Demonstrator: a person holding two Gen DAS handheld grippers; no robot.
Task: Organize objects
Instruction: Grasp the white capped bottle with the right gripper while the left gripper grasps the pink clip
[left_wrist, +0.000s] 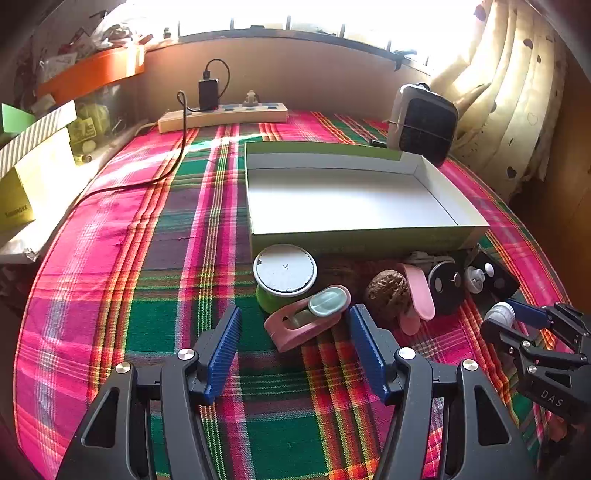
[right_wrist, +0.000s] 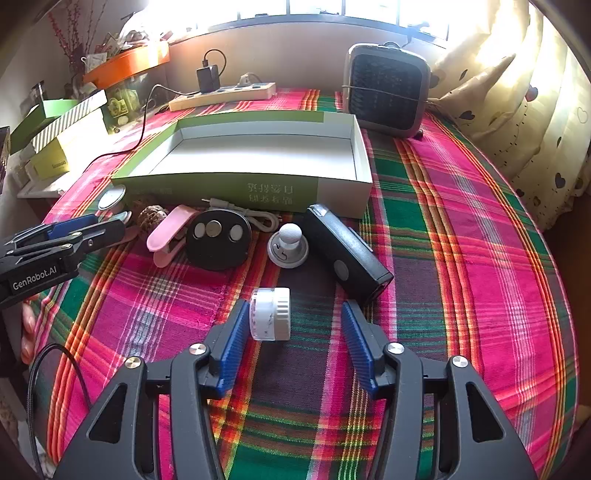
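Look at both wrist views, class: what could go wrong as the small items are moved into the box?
1. The white jar lies on its side between the right gripper pads, touching only one; it may roll away.
2. The walnut, pink clip and black disc sit crowded; grabbing one could knock another.
3. The box wall is raised; a low carry could hit it.
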